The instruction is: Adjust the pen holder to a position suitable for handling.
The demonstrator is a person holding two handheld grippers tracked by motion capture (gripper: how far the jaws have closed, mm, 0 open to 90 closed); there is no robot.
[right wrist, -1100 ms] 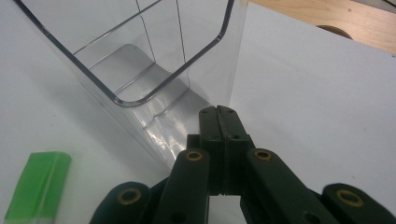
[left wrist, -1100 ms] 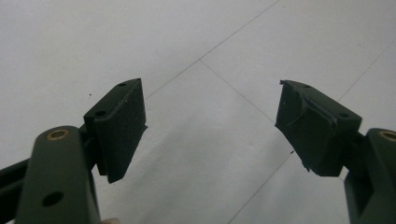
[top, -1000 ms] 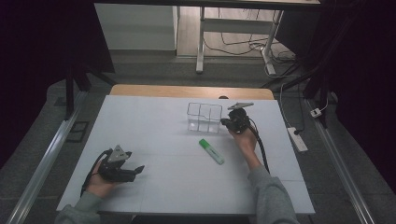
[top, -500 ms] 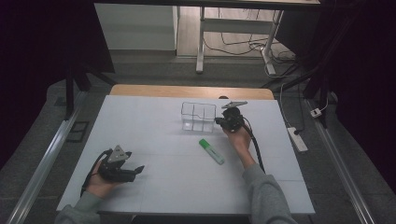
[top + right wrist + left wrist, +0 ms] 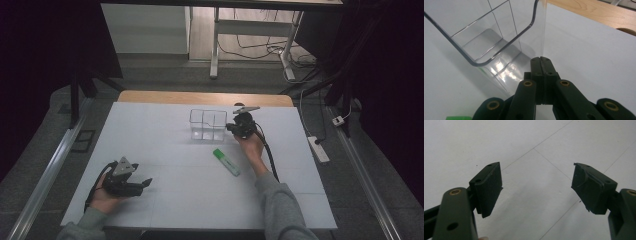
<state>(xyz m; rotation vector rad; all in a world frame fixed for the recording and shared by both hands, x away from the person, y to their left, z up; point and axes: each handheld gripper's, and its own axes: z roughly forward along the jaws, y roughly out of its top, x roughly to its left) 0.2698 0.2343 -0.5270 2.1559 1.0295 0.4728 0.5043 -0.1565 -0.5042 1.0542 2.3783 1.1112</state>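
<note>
The right gripper (image 5: 541, 59), jaws pressed together on the wall of the clear divided organizer (image 5: 207, 125) at the table's far middle, seems mid-reposition, while the green highlighter (image 5: 226, 161) lies outside and the left gripper (image 5: 536, 187) rests open.

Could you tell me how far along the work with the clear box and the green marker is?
Early. Nothing is in the clear box yet; the green marker lies on the white table. In hand: the right gripper, fingers shut, presses the box's wall. The left gripper rests open. Left: loading the marker, probably.
</note>
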